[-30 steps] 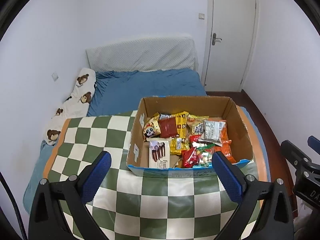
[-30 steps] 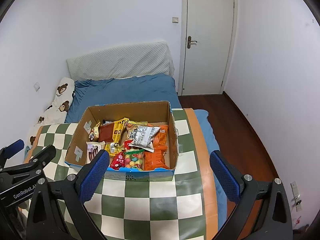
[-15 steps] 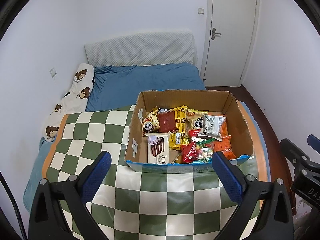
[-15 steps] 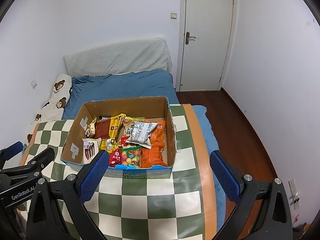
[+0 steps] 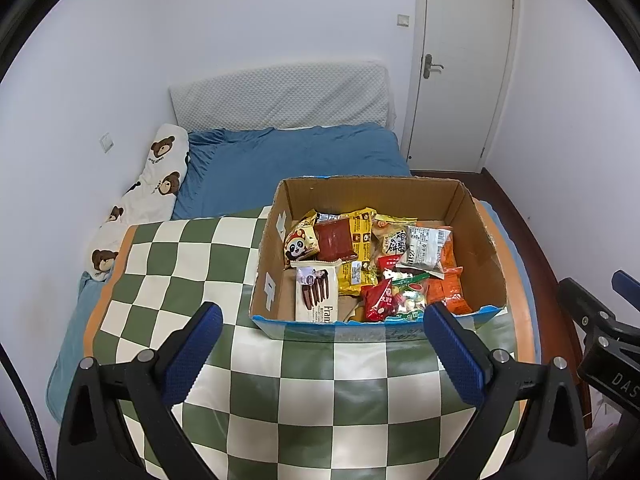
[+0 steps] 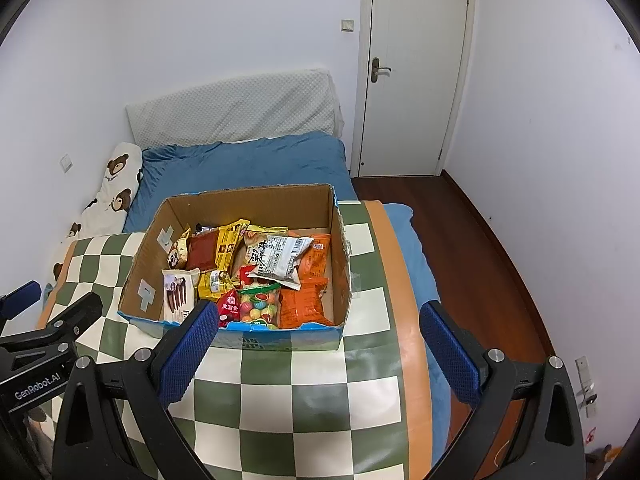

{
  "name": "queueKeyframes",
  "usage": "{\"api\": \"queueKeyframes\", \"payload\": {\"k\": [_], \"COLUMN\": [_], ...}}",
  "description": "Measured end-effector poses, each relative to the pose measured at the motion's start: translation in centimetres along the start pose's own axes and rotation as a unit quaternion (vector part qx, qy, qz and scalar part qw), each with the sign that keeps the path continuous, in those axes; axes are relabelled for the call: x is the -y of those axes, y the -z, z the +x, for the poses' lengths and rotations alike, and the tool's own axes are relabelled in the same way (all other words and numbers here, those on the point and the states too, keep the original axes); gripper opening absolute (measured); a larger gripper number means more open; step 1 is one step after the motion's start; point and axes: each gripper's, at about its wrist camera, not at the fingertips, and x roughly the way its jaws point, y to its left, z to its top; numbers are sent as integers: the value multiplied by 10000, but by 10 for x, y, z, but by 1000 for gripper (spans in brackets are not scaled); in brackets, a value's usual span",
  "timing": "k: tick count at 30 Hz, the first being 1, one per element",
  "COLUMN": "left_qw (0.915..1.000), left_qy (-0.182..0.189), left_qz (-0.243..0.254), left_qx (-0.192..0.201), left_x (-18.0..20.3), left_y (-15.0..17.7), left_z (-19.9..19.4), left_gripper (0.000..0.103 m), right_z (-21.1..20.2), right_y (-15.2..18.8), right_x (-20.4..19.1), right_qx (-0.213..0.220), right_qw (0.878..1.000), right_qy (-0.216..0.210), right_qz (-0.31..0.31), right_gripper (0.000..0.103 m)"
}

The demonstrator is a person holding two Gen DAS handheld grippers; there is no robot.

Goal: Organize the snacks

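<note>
Cardboard box open on the green-and-white checkered desk, toward the far right part of it, packed with snack packets. Inside, at the near left, a white chocolate-stick box; behind it a panda-print bag and a dark red pouch lying over yellow packets. At the near right, orange packets, with a clear black-lettered bag lying over them farther back. Near the front wall, a small red packet beside a clear bag of coloured candies.

Left tongs spread wide, holding nothing, hovering over the desk near the box's front wall. Right tongs likewise wide apart and unloaded, left pad in line with the box's near edge, right pad out past the desk's orange border.

Beyond the desk, a bed with blue sheet, a bear-print pillow along the left wall, a white padded headboard, and a closed white door at the far right.
</note>
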Motion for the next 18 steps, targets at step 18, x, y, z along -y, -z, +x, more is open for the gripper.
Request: {"api": "queueKeyframes", "payload": {"k": [18], "left_qw": [10000], "left_qy": [-1], "left_qz": [36], "left_qx": [16], "left_x": [1], "left_y": [0], "left_z": [-5], "left_gripper": [103], "right_z": [-3], "right_y": [1], "right_x": [2], "right_qx": [-6], "right_qw": [10000], "right_qy": [-9], "right_qz": [25], "right_gripper": [102]}}
